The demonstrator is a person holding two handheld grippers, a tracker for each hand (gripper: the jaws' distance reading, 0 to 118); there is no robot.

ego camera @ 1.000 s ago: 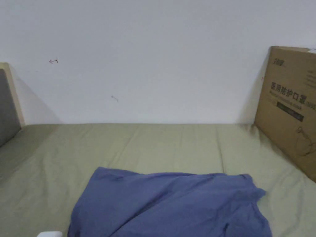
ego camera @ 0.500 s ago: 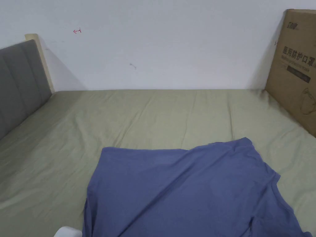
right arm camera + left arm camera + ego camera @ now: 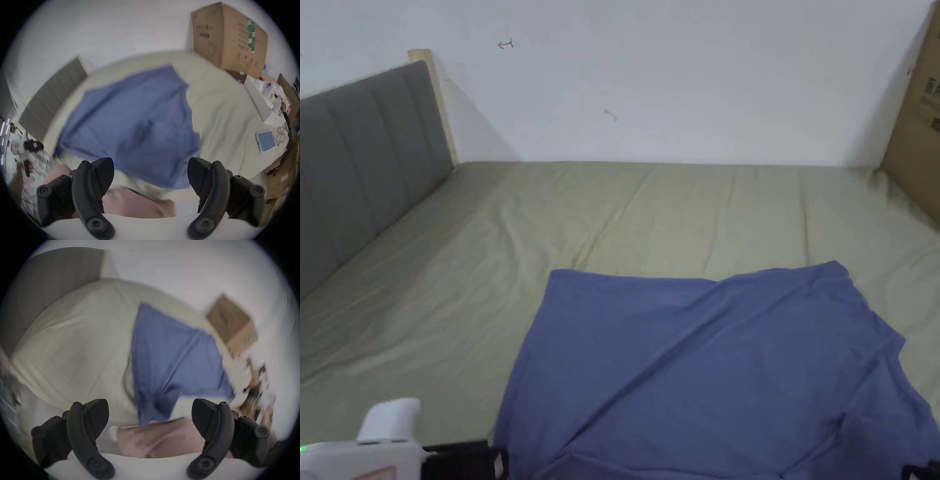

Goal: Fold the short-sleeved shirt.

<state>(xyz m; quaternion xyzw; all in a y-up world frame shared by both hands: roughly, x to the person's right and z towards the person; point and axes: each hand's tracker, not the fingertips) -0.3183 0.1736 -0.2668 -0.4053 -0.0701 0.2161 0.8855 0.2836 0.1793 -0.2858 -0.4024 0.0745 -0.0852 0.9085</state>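
Your work surface is a bed with a pale green sheet (image 3: 650, 212), faintly creased, set against a plain white wall (image 3: 675, 75); a grey padded headboard (image 3: 356, 162) (ribbed in vertical panels) bounds its left end and a brown cardboard box (image 3: 230, 37) its right. The blue short-sleeved shirt (image 3: 706, 369), soft and rumpled, lies spread near you. Your left gripper (image 3: 150, 415) and right gripper (image 3: 151, 173) hang with jaws wide apart, holding nothing
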